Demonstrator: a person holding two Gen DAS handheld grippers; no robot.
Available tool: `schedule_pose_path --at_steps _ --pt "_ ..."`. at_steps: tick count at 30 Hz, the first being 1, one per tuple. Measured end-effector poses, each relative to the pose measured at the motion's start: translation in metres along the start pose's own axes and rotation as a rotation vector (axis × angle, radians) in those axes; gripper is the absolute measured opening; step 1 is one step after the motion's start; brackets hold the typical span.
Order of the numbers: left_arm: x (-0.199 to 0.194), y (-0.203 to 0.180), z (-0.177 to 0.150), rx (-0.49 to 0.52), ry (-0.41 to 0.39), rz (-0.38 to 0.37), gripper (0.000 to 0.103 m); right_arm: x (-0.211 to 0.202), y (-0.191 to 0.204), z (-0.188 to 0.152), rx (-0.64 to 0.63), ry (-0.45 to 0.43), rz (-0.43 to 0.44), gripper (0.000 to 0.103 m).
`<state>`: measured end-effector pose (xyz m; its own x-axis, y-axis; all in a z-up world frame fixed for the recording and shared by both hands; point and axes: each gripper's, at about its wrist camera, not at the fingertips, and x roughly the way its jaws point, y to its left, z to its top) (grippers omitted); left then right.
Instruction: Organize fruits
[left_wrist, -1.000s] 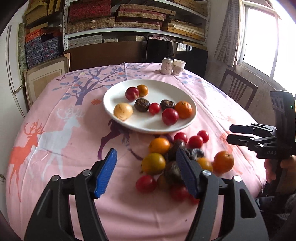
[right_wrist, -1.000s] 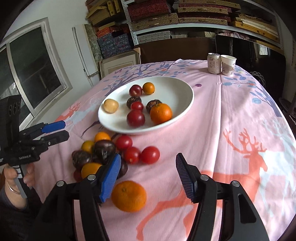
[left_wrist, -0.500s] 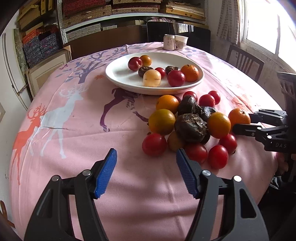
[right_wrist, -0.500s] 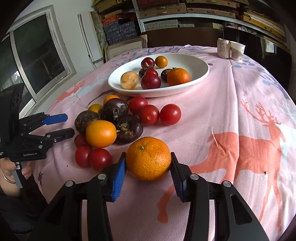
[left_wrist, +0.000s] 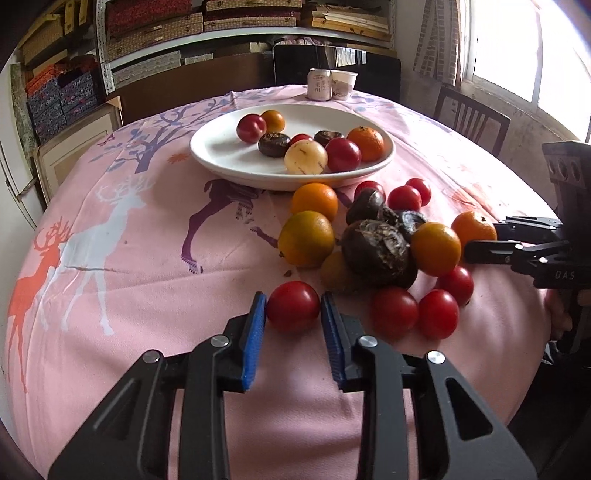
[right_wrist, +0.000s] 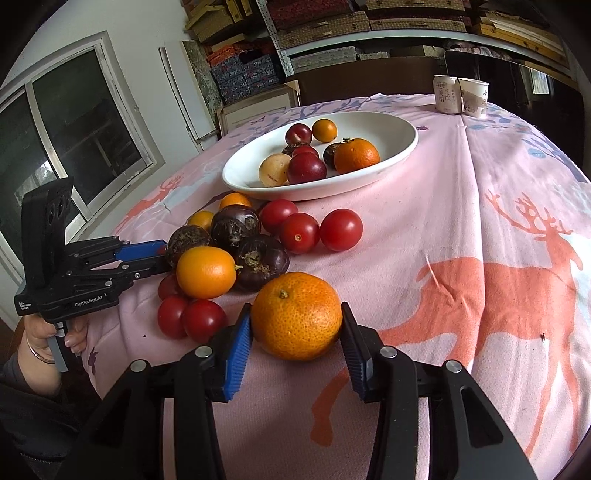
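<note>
Orange (right_wrist: 296, 315), lower centre of right view on the table (right_wrist: 461, 229): firm, light, right gripper (right_wrist: 296, 334) jaws pinching its widest part. Tomato (left_wrist: 293, 311), lower centre of left view: soft, slick, left gripper (left_wrist: 293, 317) jaws flanking it, contact unclear; squeeze gently.

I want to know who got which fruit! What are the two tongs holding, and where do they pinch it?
The left tongs pinch a red tomato by its sides. The right tongs pinch an orange by its sides.
</note>
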<state>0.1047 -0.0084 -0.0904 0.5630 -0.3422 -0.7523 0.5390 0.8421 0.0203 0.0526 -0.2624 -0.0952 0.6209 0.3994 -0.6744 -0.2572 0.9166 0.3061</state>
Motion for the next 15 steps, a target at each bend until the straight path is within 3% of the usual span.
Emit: schedule_pose_path --at_steps 5,7,10,15 --pt "0.002 -0.008 0.001 0.045 0.003 0.023 0.034 0.0 0.0 0.0 0.005 -0.002 0.004 0.046" --pt "0.002 -0.008 0.003 0.041 -0.002 0.012 0.029 0.0 0.0 0.0 0.004 -0.006 0.004 0.046" --pt "-0.001 -0.01 0.002 0.034 -0.014 0.01 0.029 -0.005 -0.001 -0.001 0.015 -0.029 0.008 0.046" --pt "-0.03 -0.004 0.011 -0.023 -0.108 -0.019 0.029 -0.024 -0.006 0.018 0.058 -0.056 0.053 0.045"
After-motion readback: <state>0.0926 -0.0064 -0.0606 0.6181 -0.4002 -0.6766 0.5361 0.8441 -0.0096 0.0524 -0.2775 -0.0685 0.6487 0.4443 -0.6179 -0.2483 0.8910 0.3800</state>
